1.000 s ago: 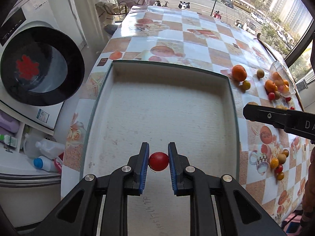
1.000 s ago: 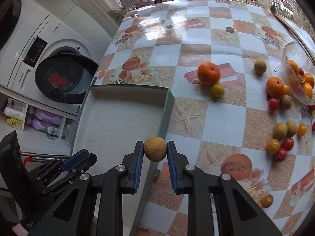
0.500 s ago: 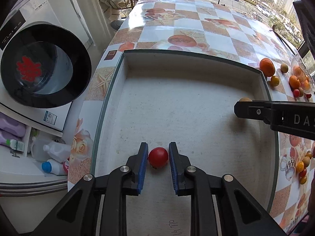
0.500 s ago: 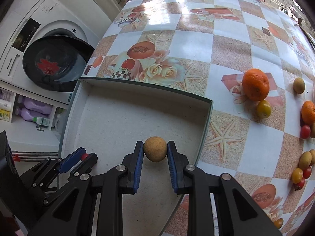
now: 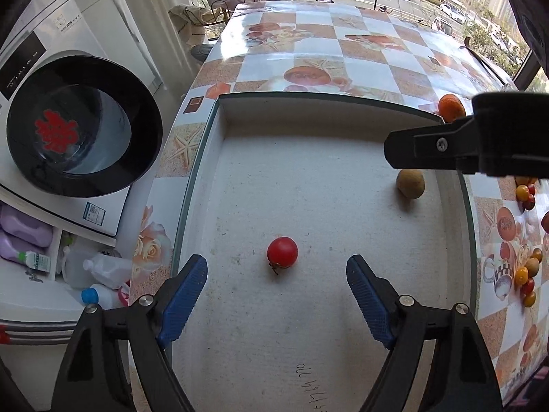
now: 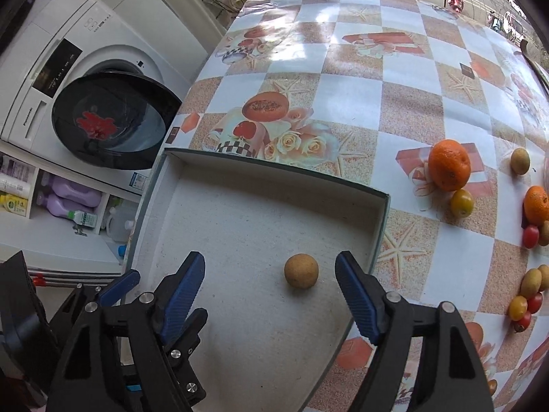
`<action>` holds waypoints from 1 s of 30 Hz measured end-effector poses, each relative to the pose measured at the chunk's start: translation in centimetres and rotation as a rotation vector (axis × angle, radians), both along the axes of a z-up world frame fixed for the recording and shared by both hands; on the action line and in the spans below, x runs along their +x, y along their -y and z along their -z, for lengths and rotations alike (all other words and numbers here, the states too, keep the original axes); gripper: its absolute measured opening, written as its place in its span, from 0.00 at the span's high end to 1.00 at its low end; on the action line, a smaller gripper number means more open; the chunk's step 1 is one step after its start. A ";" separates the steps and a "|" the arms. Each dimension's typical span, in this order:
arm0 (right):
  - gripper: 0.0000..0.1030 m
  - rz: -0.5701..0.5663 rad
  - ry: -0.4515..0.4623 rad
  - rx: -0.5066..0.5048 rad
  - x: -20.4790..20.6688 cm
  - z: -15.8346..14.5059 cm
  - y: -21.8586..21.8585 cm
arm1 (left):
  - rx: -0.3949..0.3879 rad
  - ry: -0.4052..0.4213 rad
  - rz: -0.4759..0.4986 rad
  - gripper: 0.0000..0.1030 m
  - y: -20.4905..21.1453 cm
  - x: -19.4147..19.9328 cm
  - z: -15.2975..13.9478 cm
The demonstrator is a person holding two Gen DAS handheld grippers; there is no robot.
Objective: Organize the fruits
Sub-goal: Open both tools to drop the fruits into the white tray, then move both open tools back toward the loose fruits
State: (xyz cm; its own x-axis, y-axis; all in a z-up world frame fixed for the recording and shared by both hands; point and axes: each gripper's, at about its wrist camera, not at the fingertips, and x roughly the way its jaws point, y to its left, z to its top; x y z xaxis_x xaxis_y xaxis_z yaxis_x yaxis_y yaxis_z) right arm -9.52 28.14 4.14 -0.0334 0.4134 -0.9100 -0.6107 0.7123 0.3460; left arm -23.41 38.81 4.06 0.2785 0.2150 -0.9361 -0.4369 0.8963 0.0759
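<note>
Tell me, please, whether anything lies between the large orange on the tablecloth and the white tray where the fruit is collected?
Nothing visible does. The large orange sits on bare tablecloth beyond the white tray; only the tray's low wall separates them. A small yellow tomato touches it, off the path.

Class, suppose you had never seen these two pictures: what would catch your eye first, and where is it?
Probably the red tomato, lying alone on the pale floor of the shallow tray between the opening jaws of the left gripper, touching neither. Next, the brown round fruit near the tray's right wall, free between the right gripper's opening jaws. Beyond the tray, a bright orange sits on the checked tablecloth.
</note>
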 end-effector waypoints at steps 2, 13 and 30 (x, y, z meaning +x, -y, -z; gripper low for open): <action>0.21 0.031 0.003 0.006 0.2 -0.7 1.3 | 0.013 0.002 0.025 0.18 1.0 0.1 -0.6; 0.21 0.239 -0.028 -0.031 1.7 -1.5 12.5 | -0.003 0.040 0.171 0.18 8.3 2.3 -3.1; 0.21 0.465 -0.014 -0.188 2.2 0.8 28.9 | -0.048 0.024 0.458 0.18 21.2 5.9 -0.9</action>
State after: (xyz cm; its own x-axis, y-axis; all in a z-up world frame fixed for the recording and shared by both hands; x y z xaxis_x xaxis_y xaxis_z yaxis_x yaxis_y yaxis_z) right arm -7.32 -0.80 3.30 0.1025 0.2163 -0.9709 -0.2095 0.9589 0.1915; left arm -17.54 17.59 4.97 0.3560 0.0210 -0.9342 0.0041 0.9997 0.0240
